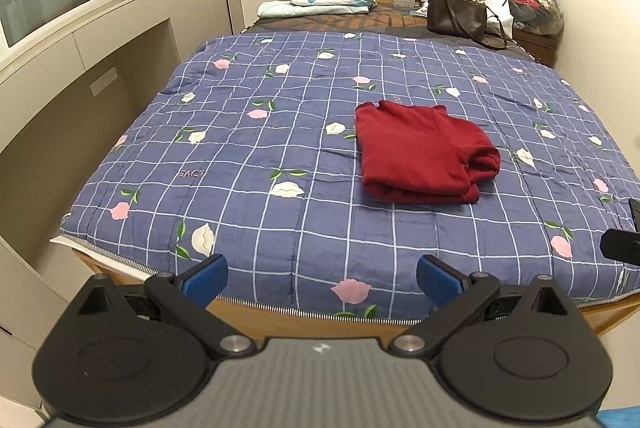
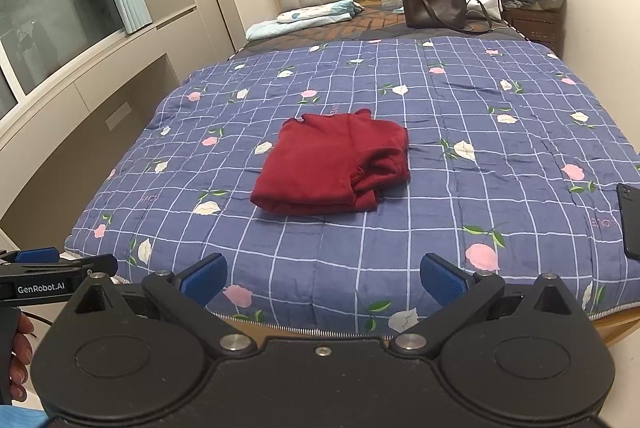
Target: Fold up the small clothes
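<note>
A folded dark-red fabric garment [image 2: 334,164] lies on the blue checked floral quilt [image 2: 460,108]. Both tongs — left [image 1: 322,278] and right [image 2: 324,278] — gape apart, well short of it.

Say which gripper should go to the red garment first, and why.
Right, probably. The red garment lies nearly straight ahead of the right gripper, while it sits off to the right of the left gripper. Both are open and empty, back at the foot of the bed.

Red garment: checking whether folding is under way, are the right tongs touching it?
Apart. The right wrist view shows the right tongs open at the bed's foot, with bare blue quilt between them and the folded red garment.
</note>
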A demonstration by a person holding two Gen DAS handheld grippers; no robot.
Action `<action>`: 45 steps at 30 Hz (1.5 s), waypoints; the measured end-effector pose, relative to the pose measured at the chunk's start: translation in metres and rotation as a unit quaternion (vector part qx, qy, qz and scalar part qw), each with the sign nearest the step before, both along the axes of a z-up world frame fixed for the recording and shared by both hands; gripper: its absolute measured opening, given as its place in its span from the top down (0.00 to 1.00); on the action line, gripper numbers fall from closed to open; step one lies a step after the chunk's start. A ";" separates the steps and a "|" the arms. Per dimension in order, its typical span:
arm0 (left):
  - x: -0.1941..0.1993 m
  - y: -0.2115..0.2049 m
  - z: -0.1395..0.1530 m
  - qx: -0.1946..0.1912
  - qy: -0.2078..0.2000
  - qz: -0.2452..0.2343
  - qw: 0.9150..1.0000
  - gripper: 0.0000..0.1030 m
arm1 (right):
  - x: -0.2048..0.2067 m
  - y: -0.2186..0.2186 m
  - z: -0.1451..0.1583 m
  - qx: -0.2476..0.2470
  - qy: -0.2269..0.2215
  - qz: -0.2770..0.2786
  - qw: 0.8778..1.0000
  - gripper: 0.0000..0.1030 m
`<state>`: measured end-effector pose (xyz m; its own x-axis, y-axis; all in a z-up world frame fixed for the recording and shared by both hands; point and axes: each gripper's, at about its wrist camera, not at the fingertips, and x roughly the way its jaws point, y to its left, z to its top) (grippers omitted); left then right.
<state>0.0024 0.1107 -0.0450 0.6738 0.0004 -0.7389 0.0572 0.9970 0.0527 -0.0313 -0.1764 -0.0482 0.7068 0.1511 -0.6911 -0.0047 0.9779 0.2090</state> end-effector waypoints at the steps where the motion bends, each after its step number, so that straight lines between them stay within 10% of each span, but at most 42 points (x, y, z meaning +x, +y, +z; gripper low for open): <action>1: 0.000 -0.001 0.000 0.001 0.000 0.000 1.000 0.01 | 0.000 0.000 0.000 0.000 0.001 0.000 1.000 0.01; 45: -0.001 -0.009 -0.001 0.009 0.006 0.000 1.000 0.01 | -0.001 -0.007 -0.001 0.007 0.004 0.000 1.000 0.01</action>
